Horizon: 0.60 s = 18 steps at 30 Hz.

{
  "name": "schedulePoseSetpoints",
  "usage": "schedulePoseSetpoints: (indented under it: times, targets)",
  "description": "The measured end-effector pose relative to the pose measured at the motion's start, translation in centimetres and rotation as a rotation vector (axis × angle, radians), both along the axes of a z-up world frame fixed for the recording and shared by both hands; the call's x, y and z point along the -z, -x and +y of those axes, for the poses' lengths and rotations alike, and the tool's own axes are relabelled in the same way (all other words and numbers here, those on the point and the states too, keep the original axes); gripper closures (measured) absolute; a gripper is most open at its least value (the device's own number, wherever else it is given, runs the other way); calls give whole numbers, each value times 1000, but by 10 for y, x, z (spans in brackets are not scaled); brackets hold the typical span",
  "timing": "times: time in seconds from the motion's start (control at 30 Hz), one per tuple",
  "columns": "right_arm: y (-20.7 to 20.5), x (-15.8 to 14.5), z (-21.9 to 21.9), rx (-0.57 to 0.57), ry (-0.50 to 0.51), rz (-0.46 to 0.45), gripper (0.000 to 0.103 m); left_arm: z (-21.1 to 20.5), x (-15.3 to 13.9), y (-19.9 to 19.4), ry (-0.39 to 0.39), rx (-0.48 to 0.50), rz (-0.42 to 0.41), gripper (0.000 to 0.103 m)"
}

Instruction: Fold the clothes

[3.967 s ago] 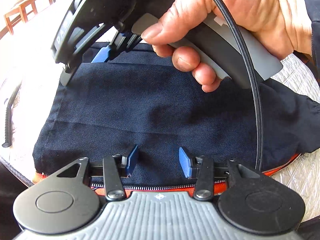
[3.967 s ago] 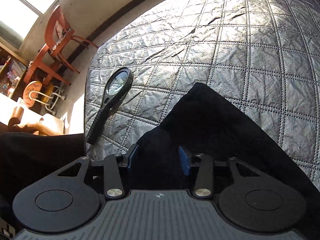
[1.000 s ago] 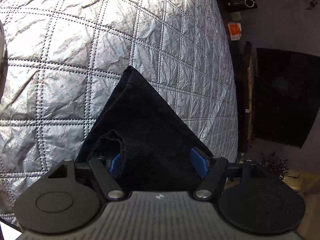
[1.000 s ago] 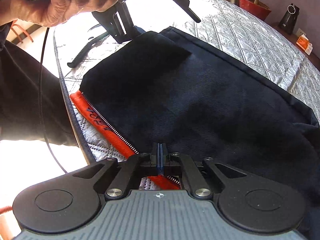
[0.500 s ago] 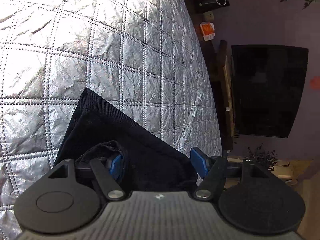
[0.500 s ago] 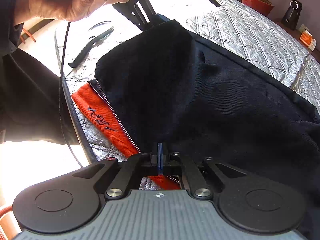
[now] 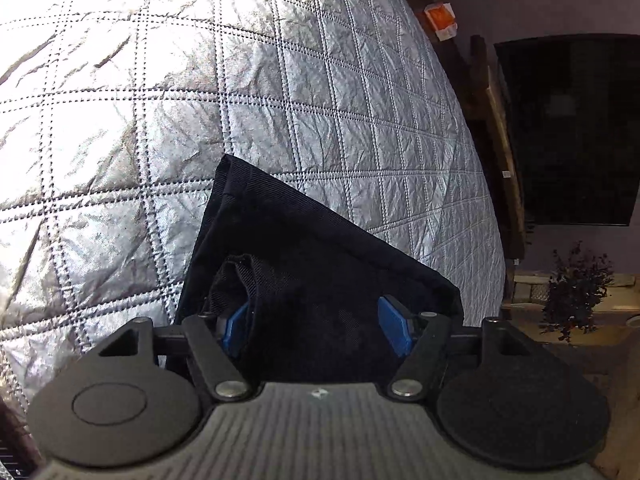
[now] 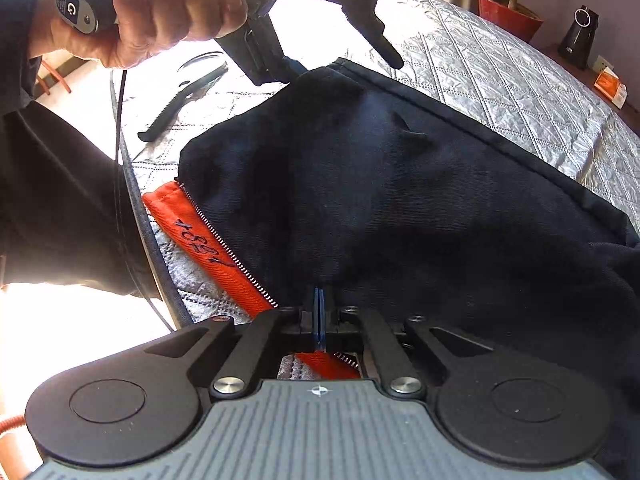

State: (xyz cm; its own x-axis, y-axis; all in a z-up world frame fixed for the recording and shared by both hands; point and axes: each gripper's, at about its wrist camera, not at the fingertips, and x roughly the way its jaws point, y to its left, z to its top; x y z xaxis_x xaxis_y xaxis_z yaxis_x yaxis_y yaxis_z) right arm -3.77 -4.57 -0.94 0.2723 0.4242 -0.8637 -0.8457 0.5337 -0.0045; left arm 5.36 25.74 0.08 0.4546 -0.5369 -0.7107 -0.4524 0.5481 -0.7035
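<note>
Lifted a little higher since half a second ago: navy garment [image 8: 420,200] corner, over the quilted cover [image 7: 280,80].
Right gripper [image 8: 319,316] clenched on hem beside orange zipper strip [image 8: 208,248]; left gripper [image 7: 316,326] released around cloth; beyond, magnifier [image 8: 184,96], hand [image 8: 152,12].

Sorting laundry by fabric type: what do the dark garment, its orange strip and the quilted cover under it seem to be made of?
Dark navy garment: looks like matte woven twill, faint diagonal weave showing.
Orange strip: similar woven cloth, edged by a zipper with pale, possibly metal, teeth.
Quilted cover: silvery, crinkled, shiny, probably a synthetic or foil-like fabric, stitched in diamonds.
</note>
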Motion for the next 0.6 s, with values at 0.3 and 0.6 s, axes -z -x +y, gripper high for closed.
schedulePoseSetpoints:
  times: [0.3, 0.6]
  targets:
    - [63, -17, 84, -343, -27, -274, 63, 11, -8, 3, 0, -40, 19, 40]
    - [53, 8, 125, -289, 42, -226, 63, 19, -15, 5, 28, -59, -2, 40]
